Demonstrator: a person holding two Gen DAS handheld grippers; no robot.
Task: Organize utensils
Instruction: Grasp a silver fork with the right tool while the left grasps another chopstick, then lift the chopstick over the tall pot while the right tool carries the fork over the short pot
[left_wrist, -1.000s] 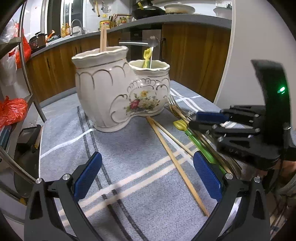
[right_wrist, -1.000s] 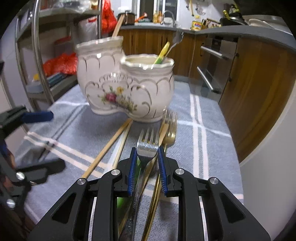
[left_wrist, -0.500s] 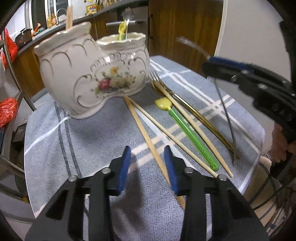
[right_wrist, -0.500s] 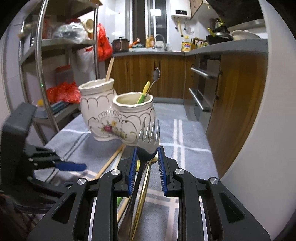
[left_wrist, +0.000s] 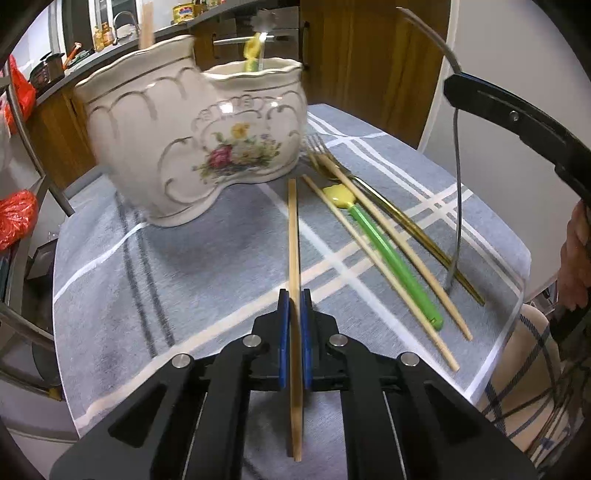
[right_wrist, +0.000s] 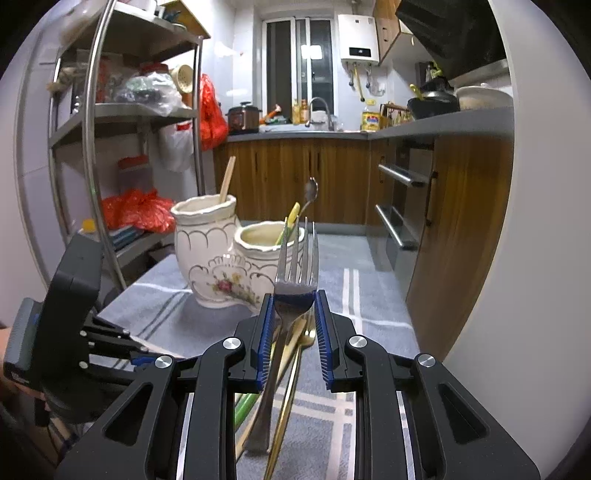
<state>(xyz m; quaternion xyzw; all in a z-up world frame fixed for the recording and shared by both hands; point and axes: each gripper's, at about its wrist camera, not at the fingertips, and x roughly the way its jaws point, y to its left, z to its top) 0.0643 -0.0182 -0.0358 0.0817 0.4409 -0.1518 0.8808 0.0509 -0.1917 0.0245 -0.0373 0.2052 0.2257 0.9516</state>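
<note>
My left gripper (left_wrist: 294, 325) is shut on a wooden chopstick (left_wrist: 293, 236) that points toward the white floral ceramic holder (left_wrist: 192, 147). My right gripper (right_wrist: 294, 325) is shut on a silver fork (right_wrist: 295, 273), lifted well above the table with its tines up; its handle (left_wrist: 457, 184) hangs down in the left wrist view. On the cloth lie two more chopsticks (left_wrist: 373, 266), a green-handled yellow utensil (left_wrist: 391, 258) and a gold fork (left_wrist: 399, 218). The holder (right_wrist: 229, 266) carries a chopstick in its tall part and a spoon and a yellow utensil in its low part.
A grey striped cloth (left_wrist: 166, 280) covers the small table, whose edge is close on the right. Wooden cabinets (right_wrist: 295, 177) and an oven stand behind. A metal rack (right_wrist: 92, 147) with bags stands to the left. The left gripper body (right_wrist: 66, 332) shows at the lower left.
My left gripper closed on the chopstick and moved in over it. My right gripper rose with the silver fork, from the cloth to high above it.
</note>
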